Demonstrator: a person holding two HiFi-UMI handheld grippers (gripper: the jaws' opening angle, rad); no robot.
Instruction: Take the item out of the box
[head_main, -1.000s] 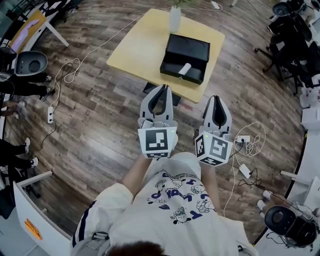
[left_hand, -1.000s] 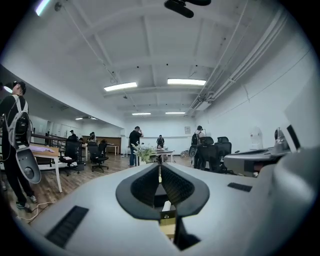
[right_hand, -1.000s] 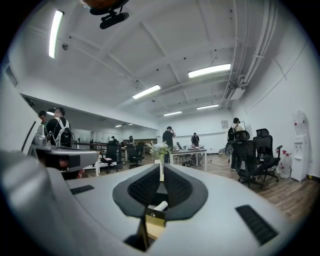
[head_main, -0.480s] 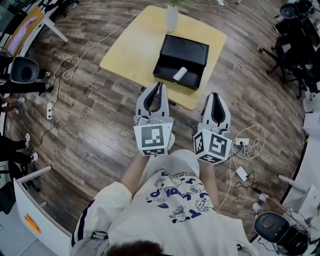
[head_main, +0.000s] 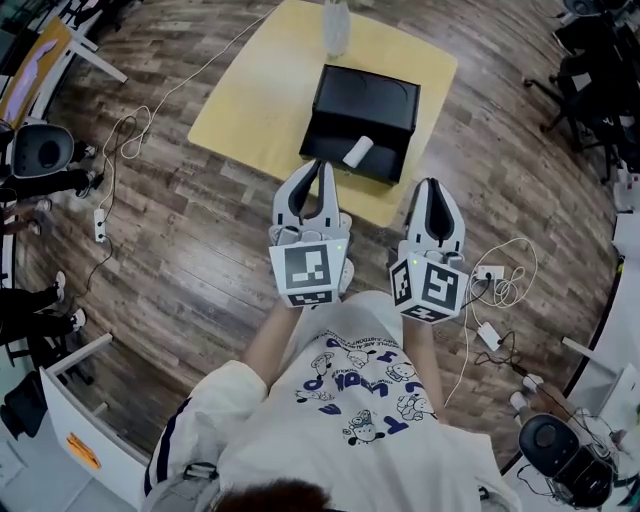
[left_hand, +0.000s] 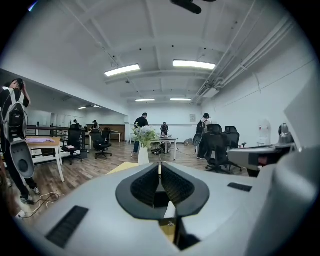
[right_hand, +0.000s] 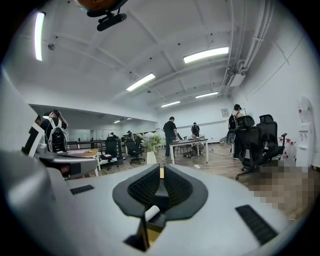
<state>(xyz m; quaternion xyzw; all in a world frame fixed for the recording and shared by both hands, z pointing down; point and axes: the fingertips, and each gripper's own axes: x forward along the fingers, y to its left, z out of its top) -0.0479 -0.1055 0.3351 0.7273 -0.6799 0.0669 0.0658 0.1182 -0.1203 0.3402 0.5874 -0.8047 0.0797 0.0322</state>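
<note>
An open black box sits on the yellow table. A white cylindrical item lies in its near compartment. My left gripper hovers with its tips over the table's near edge, just short of the box front, jaws shut and empty. The right gripper is beside it, a little nearer to me, also shut and empty. In the left gripper view the left gripper shows closed jaws with the white item below them. In the right gripper view the right gripper looks the same, with the item below.
A white vase with flowers stands on the table behind the box. Cables and a power strip lie on the wood floor at left, and more cable at right. Office chairs and desks ring the room, with people standing far off.
Both grippers and the head view have come closer to the table. The left gripper's tips now reach the table's near edge by the box. Both stay shut.
</note>
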